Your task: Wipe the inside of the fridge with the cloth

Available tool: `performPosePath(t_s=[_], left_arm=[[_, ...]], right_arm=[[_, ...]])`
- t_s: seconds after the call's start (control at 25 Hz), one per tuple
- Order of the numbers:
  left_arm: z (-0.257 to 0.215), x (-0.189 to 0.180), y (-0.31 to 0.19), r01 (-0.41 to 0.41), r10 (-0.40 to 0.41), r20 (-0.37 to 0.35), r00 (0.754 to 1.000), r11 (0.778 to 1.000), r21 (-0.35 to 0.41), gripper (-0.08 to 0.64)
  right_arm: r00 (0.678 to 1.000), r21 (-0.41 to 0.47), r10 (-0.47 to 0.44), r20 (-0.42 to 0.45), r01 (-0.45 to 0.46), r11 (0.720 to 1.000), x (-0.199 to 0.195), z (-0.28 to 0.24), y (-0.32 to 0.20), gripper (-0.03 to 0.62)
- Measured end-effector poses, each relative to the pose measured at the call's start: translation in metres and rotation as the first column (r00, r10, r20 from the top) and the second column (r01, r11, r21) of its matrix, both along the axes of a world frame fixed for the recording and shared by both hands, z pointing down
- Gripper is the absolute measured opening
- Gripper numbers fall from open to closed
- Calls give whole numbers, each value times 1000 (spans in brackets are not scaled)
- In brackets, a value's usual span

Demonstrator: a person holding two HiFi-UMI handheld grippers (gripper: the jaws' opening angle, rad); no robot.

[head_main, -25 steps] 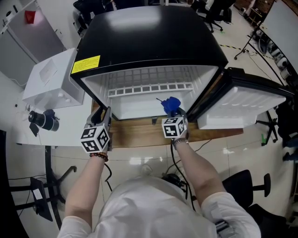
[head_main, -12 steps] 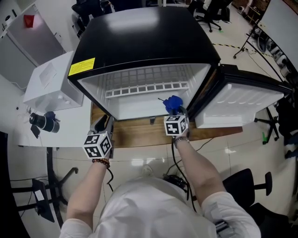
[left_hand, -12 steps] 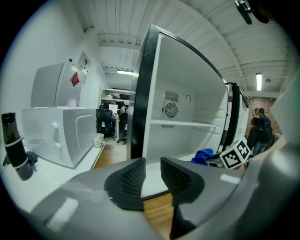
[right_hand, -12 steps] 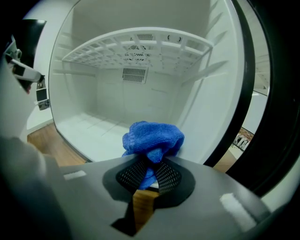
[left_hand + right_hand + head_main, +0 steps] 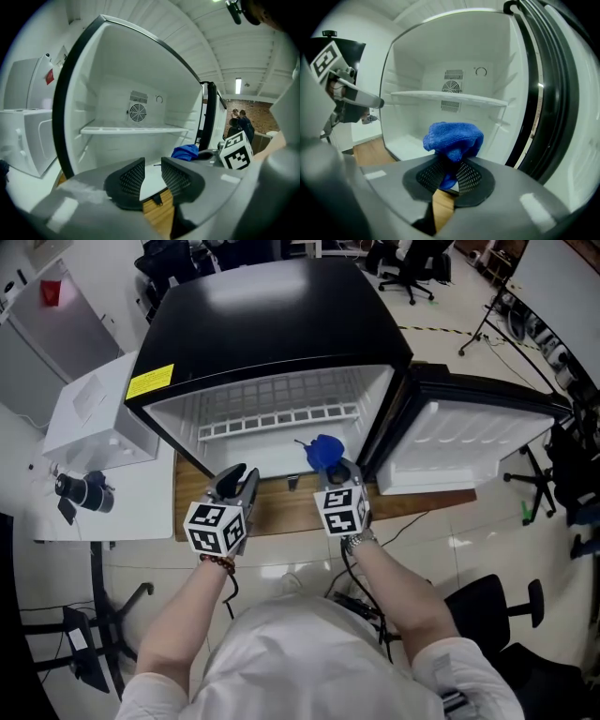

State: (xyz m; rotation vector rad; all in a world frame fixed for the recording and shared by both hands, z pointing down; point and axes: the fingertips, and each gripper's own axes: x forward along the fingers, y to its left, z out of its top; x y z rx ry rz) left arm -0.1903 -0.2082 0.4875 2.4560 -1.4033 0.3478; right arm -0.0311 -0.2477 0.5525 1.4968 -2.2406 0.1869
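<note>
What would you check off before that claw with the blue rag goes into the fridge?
1. Fridge door open: ok, swung wide.
2. Blue cloth gripped by right claw: ok, pinched between its jaws.
3. Shelf bare: ok.
4. Blue cloth on an inside surface: not ok, it hangs at the opening.
5. Left claw empty: ok, jaws apart, just opened slightly, nothing between.

I record a white short-sleeved shirt [image 5: 309,657], a beaded bracelet [image 5: 215,561] and a silvery wristband [image 5: 359,537]. The left gripper [image 5: 240,480] and right gripper [image 5: 337,470] are grey, with black gridded pads [image 5: 133,176] and black-and-white marker cubes [image 5: 216,527].
</note>
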Motion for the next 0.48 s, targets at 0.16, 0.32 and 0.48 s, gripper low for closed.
performPosePath(t_s=[0.16,0.32,0.48], left_arm=[[-19,32,-2,-44,44,7,999,997,60,100],[-26,56,-3,-45,46,-2,999,996,80,100],[-29,90,-2,-63,64,-9,998,993,96,100]], right_arm=[[998,45,-61,27,60,997,5,-37,28,52],[995,97,-88,42,84,992,31,-77,51,52],[994,132,-93,49,86,987,66,-108,68,52]])
